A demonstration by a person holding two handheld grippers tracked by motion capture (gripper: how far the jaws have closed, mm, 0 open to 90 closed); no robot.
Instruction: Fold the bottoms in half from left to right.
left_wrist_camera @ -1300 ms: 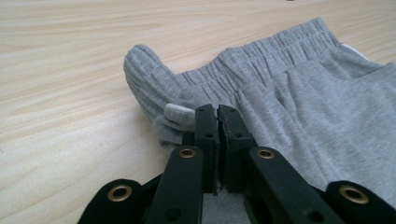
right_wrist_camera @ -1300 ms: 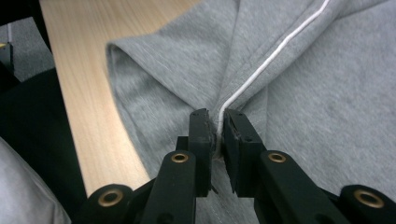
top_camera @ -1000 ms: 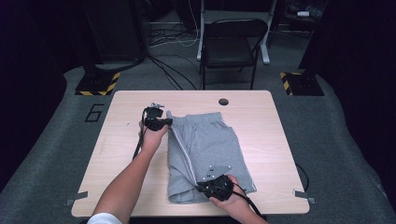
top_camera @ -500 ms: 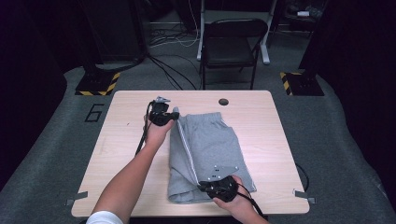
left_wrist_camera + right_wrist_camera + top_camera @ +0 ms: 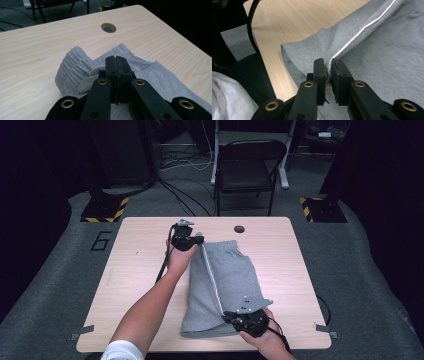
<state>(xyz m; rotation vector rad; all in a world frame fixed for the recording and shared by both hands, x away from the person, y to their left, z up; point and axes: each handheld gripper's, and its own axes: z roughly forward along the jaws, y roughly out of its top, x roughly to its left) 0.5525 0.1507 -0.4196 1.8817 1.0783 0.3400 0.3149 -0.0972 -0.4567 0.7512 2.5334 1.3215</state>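
Observation:
Grey shorts [image 5: 235, 275] with a white side stripe [image 5: 211, 272] lie folded lengthwise on the wooden table [image 5: 140, 270]. My left gripper [image 5: 194, 240] is at their far end, shut on the ribbed waistband [image 5: 72, 67]; its jaws [image 5: 116, 61] are pressed together with cloth bunched around them. At the near end, my right gripper [image 5: 234, 316] is shut on the hem, where the white stripe [image 5: 362, 28] runs into the gap between its jaws [image 5: 327, 65]. The striped edge is stretched straight between the two grippers, lifted a little above the rest of the shorts [image 5: 387, 55].
A round cable hole [image 5: 239, 228] sits in the table just beyond the waistband, seen also as the hole [image 5: 108, 27] ahead of the left jaws. A black chair [image 5: 247, 170] stands behind the table. The left gripper's cable [image 5: 162, 265] trails along the forearm.
Both grippers have carried the striped edge of the shorts to the right. The left gripper has also moved a little farther away along the table.

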